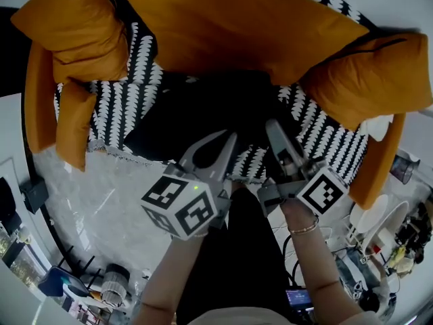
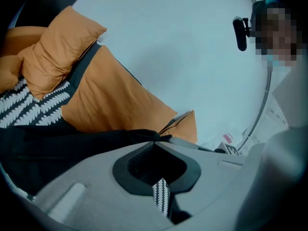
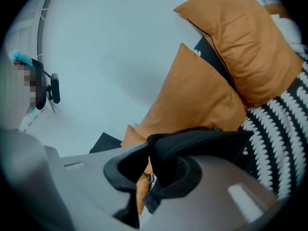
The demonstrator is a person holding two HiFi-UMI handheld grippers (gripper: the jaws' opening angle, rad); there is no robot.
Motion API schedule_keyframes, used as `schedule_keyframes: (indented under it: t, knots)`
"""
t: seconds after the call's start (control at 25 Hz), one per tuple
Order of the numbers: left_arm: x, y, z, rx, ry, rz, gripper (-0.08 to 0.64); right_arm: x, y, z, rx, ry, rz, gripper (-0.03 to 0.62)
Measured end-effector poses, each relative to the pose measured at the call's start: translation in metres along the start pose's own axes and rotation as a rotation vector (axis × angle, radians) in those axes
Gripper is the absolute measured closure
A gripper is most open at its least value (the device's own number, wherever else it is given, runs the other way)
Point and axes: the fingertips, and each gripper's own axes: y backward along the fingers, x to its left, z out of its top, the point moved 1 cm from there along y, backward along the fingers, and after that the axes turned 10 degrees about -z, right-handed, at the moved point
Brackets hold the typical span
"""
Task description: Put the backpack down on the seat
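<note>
The soft black fabric backpack (image 1: 196, 114) is already lying on the black-and-white patterned seat (image 1: 122, 100) of the sofa, in front of the big orange cushions (image 1: 223, 19). Its long axis goes from side to side in front of the person, and both tongs are at its near edge, so I think any move away has to go back toward the person.

In the left gripper view, the left gripper (image 1: 226, 141) has its tips pressed together. The black fabric runs exactly into the point where they meet, so it seems to pinch an edge of the backpack.

The right gripper (image 3: 147, 150) is a little spread. A thick black padded strap (image 3: 202, 141) passes between its jaws and leans on one jaw only, with orange showing in the gap beside the other. The strap looks no longer squeezed.
</note>
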Motion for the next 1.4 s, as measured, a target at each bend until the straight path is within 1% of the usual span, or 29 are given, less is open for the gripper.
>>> schedule_keyframes:
  t: [0.16,0.36,0.48,0.64,0.76,0.96,1.12,1.28,1.4]
  knots:
    - [-0.004,-0.004,-0.004,0.015,-0.008,-0.005,0.554,-0.013,0.006,-0.001,-0.002,-0.029,-0.045,0.502]
    - [-0.008,-0.006,-0.010,0.037,-0.018,-0.007,0.554,-0.027,0.014,-0.004,0.005,-0.022,-0.122,0.409]
    - [-0.009,-0.007,-0.012,0.044,-0.022,-0.010,0.554,-0.030,0.017,-0.001,-0.010,-0.021,-0.144,0.382]
    - [-0.014,-0.008,-0.012,0.049,-0.027,-0.013,0.554,-0.031,0.022,0.001,-0.015,-0.027,-0.153,0.368]
    - [-0.018,-0.007,-0.014,0.051,-0.031,-0.014,0.554,-0.035,0.028,0.000,-0.007,-0.033,-0.178,0.360]
    - [-0.025,-0.004,-0.010,0.044,-0.048,-0.015,0.554,-0.037,0.038,-0.005,0.012,-0.065,-0.207,0.351]
    - [-0.035,-0.004,-0.006,0.043,-0.058,-0.017,0.554,-0.038,0.046,-0.004,0.031,-0.058,-0.234,0.342]
    - [-0.044,-0.004,-0.005,0.046,-0.068,-0.021,0.554,-0.043,0.054,0.003,0.017,-0.036,-0.260,0.330]
    - [-0.055,-0.002,-0.003,0.049,-0.075,-0.025,0.554,-0.036,0.063,0.008,0.005,-0.056,-0.255,0.330]
